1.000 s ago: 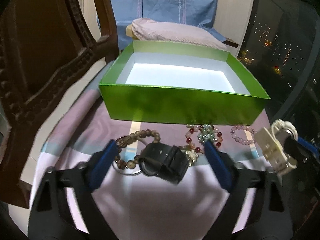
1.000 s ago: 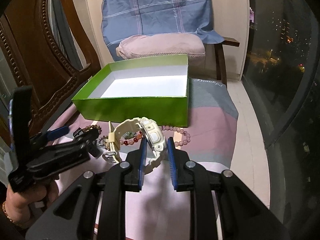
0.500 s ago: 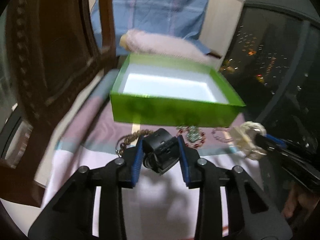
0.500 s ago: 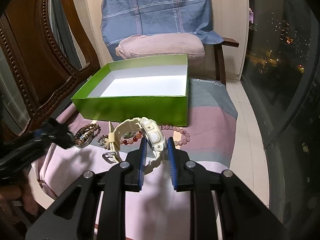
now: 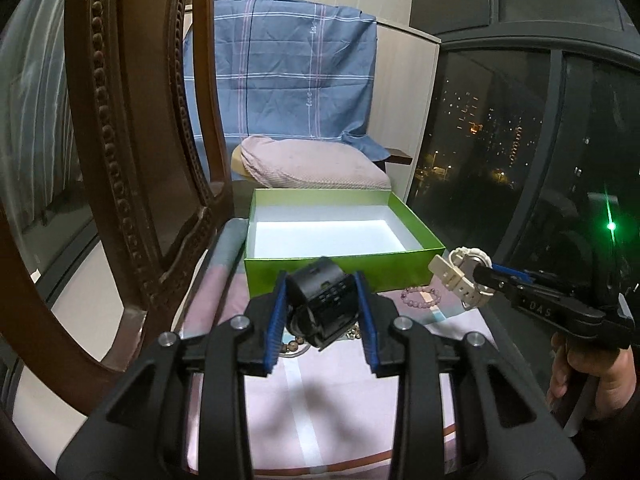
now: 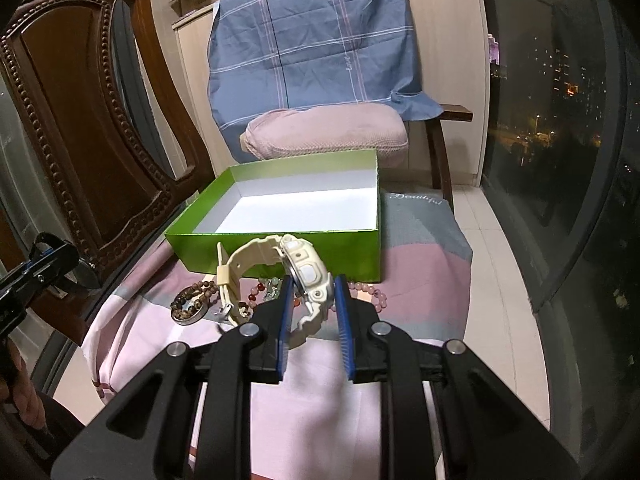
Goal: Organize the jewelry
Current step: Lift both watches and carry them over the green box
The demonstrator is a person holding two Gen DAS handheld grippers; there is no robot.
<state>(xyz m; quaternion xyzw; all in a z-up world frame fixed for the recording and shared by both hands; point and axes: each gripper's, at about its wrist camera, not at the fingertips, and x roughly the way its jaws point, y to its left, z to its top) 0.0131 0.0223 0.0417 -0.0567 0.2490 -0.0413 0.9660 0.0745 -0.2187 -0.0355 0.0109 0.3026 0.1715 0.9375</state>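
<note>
My left gripper (image 5: 321, 307) is shut on a black watch (image 5: 323, 304) and holds it above the cloth, in front of the open green box (image 5: 340, 268). My right gripper (image 6: 311, 308) is shut on a cream watch (image 6: 304, 270), also held in the air before the green box (image 6: 280, 250); this watch also shows in the left wrist view (image 5: 464, 276). On the cloth lie a brown bead bracelet (image 6: 192, 300), a red bead bracelet (image 6: 262, 290) and a pink bead bracelet (image 6: 370, 292). The box is empty inside.
A carved wooden chair back (image 5: 132, 160) rises close on the left. A pink cushion (image 6: 324, 134) and a blue checked cloth (image 6: 316, 48) lie behind the box. A dark window (image 6: 560, 120) runs along the right. The pink striped cloth (image 6: 320, 400) covers the seat.
My left gripper closed on the black watch and lifted it up off the cloth, pulling back. My right gripper rose slightly with the cream watch.
</note>
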